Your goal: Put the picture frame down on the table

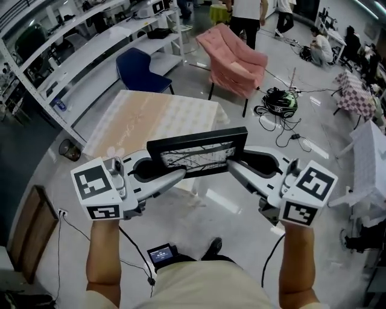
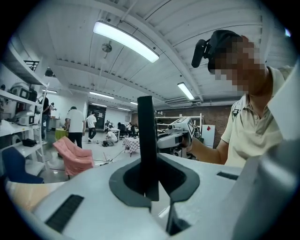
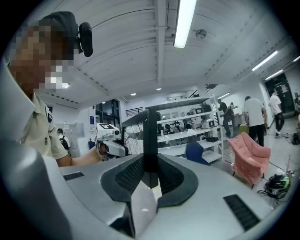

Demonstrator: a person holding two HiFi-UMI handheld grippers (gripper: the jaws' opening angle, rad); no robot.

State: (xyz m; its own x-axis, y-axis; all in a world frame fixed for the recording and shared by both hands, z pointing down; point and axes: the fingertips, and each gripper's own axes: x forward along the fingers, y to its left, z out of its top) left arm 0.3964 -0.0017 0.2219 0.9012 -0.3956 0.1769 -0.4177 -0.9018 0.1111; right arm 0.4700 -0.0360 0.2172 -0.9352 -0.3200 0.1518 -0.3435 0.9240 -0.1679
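Note:
A black picture frame (image 1: 198,151) with a white, dark-branched print hangs in the air between both grippers, above the floor and in front of the table's near edge. My left gripper (image 1: 158,175) is shut on the frame's left end, where the frame's black edge (image 2: 147,145) stands upright between the jaws. My right gripper (image 1: 241,164) is shut on its right end, seen as a black bar (image 3: 150,140) in the right gripper view. The table (image 1: 145,117) has a pale patterned cloth and stands just beyond the frame.
A blue chair (image 1: 140,69) stands behind the table, a pink armchair (image 1: 236,60) to its right. A helmet and cables (image 1: 280,102) lie on the floor at right. White shelving (image 1: 90,48) runs along the left. People (image 1: 247,15) stand farther back.

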